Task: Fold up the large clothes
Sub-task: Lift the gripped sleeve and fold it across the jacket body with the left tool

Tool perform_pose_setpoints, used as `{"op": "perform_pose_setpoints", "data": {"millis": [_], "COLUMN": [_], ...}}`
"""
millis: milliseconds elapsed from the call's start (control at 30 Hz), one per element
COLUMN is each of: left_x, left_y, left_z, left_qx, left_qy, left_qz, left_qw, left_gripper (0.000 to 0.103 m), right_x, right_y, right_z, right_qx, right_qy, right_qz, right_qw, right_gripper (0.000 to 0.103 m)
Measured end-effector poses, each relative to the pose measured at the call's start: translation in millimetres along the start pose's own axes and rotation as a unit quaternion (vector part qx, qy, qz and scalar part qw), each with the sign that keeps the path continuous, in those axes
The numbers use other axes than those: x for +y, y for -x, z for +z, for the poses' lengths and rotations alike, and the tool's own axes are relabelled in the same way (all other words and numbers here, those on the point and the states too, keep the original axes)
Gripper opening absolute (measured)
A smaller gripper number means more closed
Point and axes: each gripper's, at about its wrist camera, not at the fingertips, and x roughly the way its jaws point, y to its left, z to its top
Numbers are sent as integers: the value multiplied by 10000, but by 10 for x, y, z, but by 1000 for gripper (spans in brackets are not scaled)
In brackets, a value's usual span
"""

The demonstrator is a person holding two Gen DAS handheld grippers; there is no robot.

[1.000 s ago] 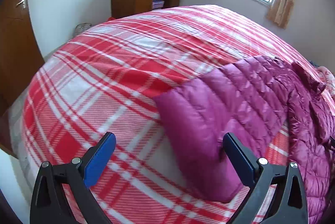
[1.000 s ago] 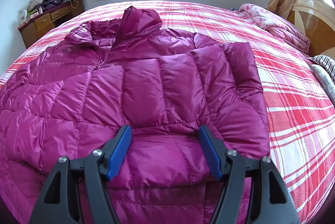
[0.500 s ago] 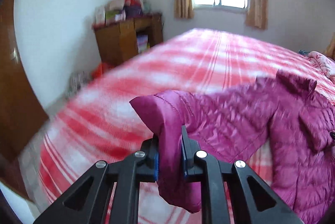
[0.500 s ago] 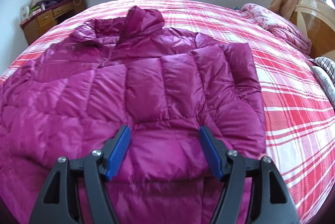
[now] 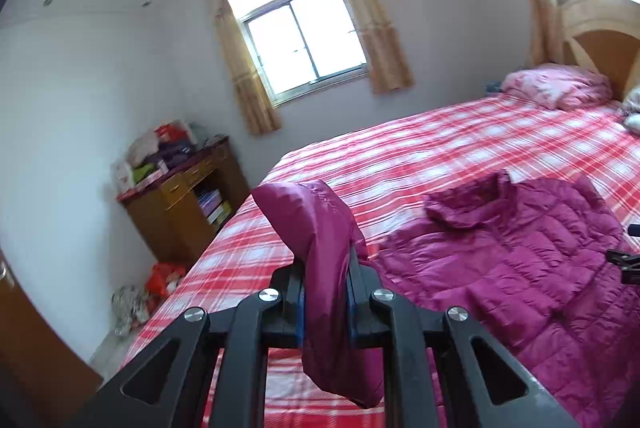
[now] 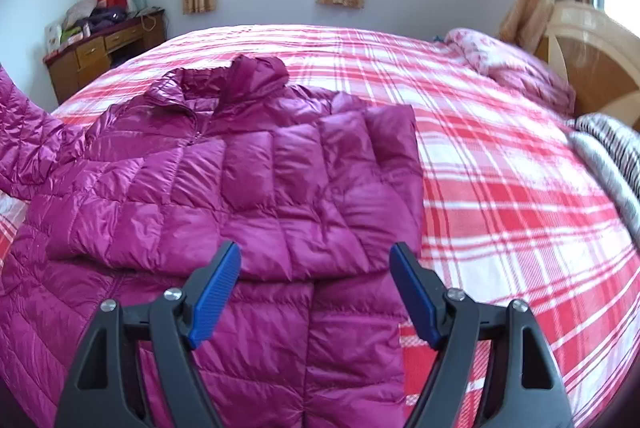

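Left wrist view: left gripper (image 5: 325, 302), wide open a second ago, now clamps the sleeve (image 5: 320, 248) and has lifted it. Right gripper (image 6: 315, 291) has just been opening wider above the jacket (image 6: 248, 179), gripping nothing

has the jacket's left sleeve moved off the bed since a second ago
Yes. The sleeve lay flat on the plaid bedspread; now the left tool is shut on its cuff and it stands lifted above the bedspread, toward the jacket body.

Magenta quilted down jacket (image 6: 256, 187) on a red-and-white plaid bedspread (image 6: 500, 187).
Black grippers carry blue ridged pads (image 6: 216, 292). Beige patterned curtains (image 5: 240, 67) flank the window; brown wooden desk (image 5: 180, 211), pink floral pillow (image 5: 556, 85), tan wooden headboard (image 6: 592, 55), grey-and-white striped cloth (image 6: 612, 155).
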Motion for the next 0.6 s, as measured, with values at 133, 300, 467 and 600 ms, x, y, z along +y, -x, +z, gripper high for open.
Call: {"op": "perform_pose_setpoints", "data": {"millis": [133, 300, 467, 600], "left_x": [-437, -908, -1311, -1674], "left_y": [-63, -175, -308, -434], "left_z": [110, 204, 231, 180], "left_qx": [-38, 13, 148, 280], "left_qy": [-267, -492, -529, -595], "left_qz": [-333, -707, -1101, -1311], "left_qw": [9991, 9963, 9924, 9892], "left_gripper": [14, 14, 14, 14], "right_x": [-76, -162, -234, -227], "right_y": [-33, -63, -102, -105], "right_z": [-129, -196, -225, -243], "right_qx": [51, 76, 182, 193], "right_qy": [-134, -348, -532, -544], "right_qz": [85, 173, 304, 303], "right_qw": [9999, 9992, 9980, 9979], "right_gripper": [79, 79, 79, 79]}}
